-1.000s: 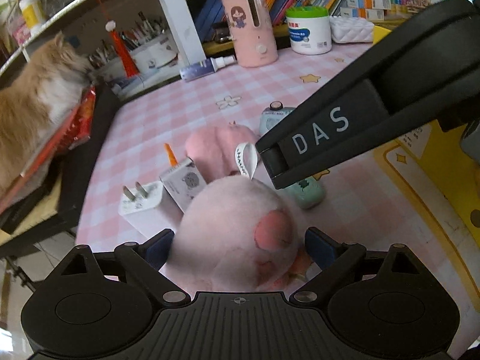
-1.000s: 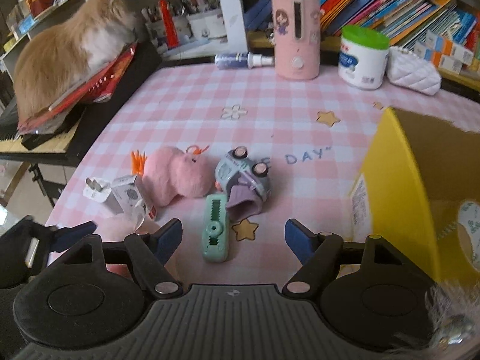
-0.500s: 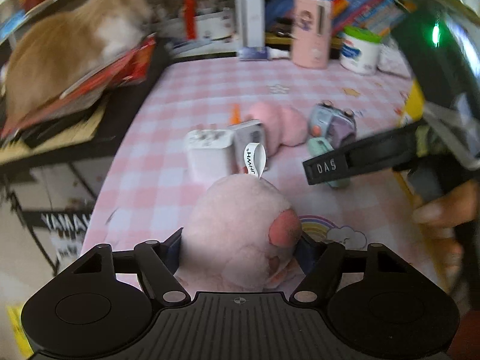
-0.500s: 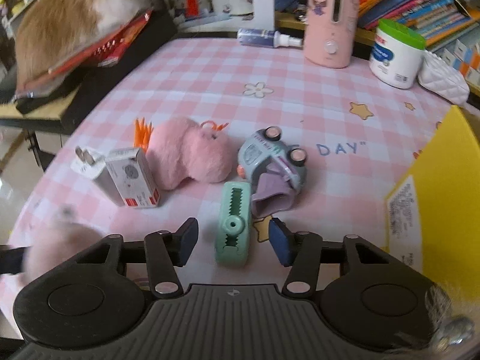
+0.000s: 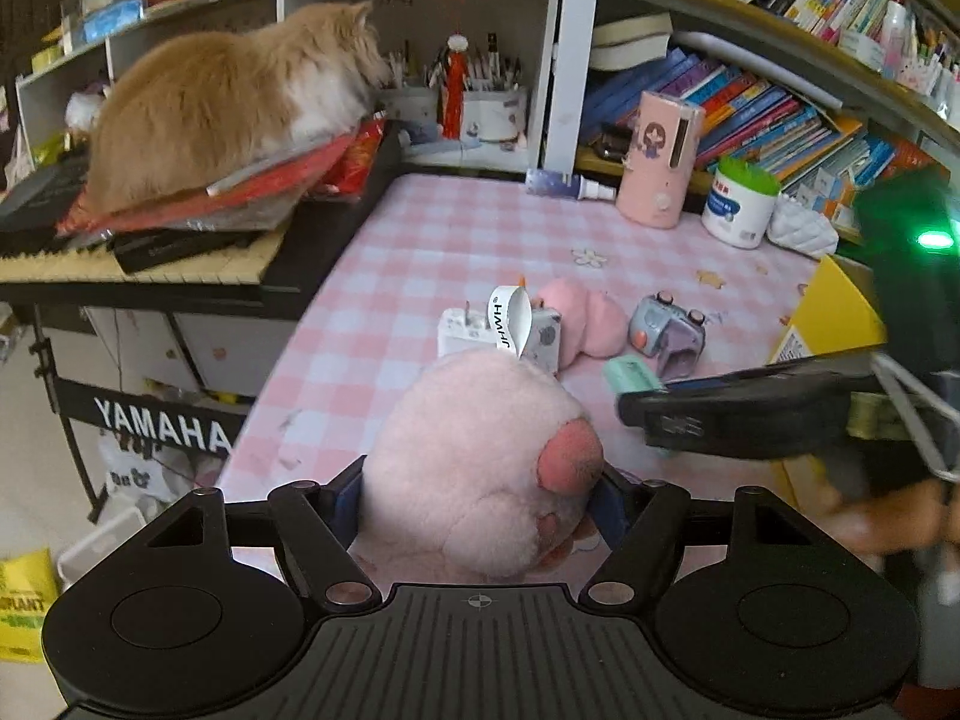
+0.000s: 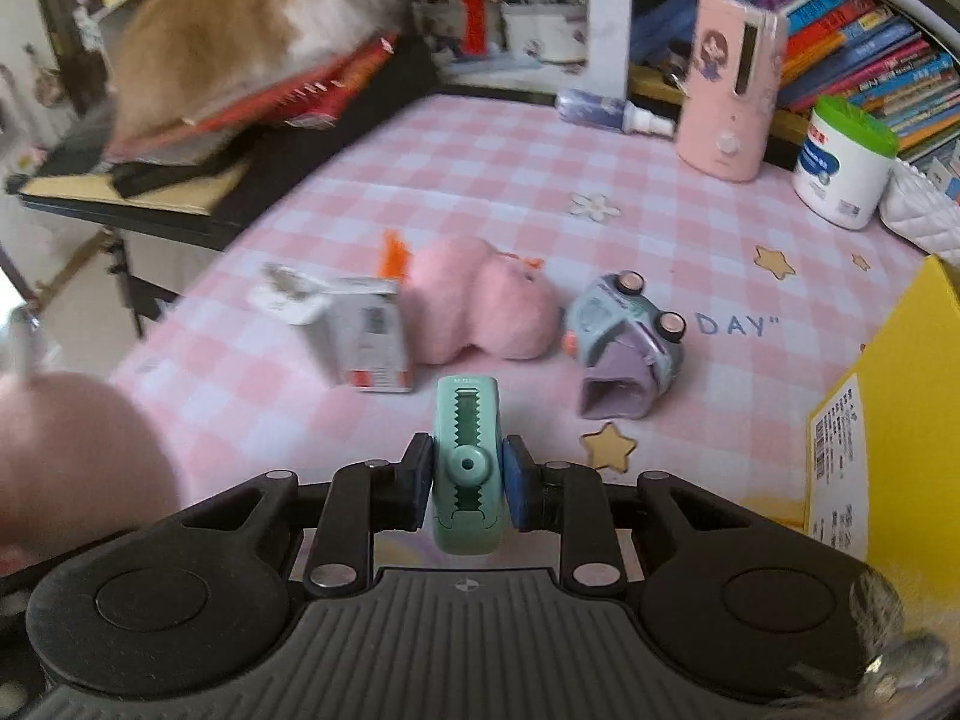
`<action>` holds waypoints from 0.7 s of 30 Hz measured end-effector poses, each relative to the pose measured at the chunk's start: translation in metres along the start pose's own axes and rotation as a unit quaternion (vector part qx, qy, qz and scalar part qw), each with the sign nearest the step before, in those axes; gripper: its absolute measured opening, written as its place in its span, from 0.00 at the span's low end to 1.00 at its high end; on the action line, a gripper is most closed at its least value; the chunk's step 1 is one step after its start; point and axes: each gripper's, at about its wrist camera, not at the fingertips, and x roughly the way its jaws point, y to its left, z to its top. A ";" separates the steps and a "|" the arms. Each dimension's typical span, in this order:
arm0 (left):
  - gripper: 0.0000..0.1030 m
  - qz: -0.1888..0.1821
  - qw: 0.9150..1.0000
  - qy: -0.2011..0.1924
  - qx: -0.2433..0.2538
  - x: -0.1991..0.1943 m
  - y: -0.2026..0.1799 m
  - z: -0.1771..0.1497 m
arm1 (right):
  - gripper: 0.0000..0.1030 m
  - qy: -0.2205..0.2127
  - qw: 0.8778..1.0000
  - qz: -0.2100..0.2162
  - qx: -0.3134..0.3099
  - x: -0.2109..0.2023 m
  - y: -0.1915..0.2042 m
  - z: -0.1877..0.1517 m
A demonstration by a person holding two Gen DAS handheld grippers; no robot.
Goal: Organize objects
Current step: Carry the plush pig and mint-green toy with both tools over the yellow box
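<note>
Already both hands are loaded: the left gripper (image 5: pixel 477 501) clamps the round pink plush paw toy (image 5: pixel 480 468) above the worktop's (image 6: pixel 492 192) near edge, while the right gripper (image 6: pixel 465 483) pinches the mint-green plastic correction-tape dispenser (image 6: pixel 467 468) low on its body. That slick, narrow casing could pivot or slip during a carry toward the yellow cardboard box (image 6: pixel 900 396), and swinging both loads together risks knocking the toy car (image 6: pixel 624 354).
</note>
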 end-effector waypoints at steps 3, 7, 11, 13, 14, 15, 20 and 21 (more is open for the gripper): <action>0.70 0.004 1.000 -0.012 -0.011 -0.013 0.008 0.003 | 0.22 -0.018 1.000 0.006 -0.008 -0.027 0.007 -0.003; 0.70 0.009 0.999 -0.023 -0.035 -0.034 0.012 0.002 | 0.22 -0.042 0.999 -0.001 -0.012 -0.062 0.015 -0.009; 0.70 -0.005 0.999 -0.042 -0.014 -0.055 0.005 -0.007 | 0.22 -0.074 0.997 -0.015 -0.012 -0.089 0.023 -0.016; 0.70 -0.008 0.999 -0.050 -0.006 -0.065 0.004 -0.011 | 0.22 -0.080 0.997 -0.021 -0.007 -0.097 0.026 -0.023; 0.70 -0.009 0.999 -0.051 -0.004 -0.069 0.004 -0.014 | 0.22 -0.080 0.996 -0.025 -0.003 -0.102 0.027 -0.027; 0.70 -0.008 0.999 -0.052 -0.003 -0.072 0.005 -0.016 | 0.22 -0.080 0.996 -0.027 -0.001 -0.106 0.029 -0.031; 0.70 -0.027 0.998 -0.059 0.003 -0.091 0.005 -0.032 | 0.22 -0.090 0.995 -0.040 0.011 -0.129 0.039 -0.052; 0.70 -0.031 0.998 -0.061 0.004 -0.094 0.005 -0.034 | 0.22 -0.093 0.995 -0.043 0.012 -0.135 0.042 -0.057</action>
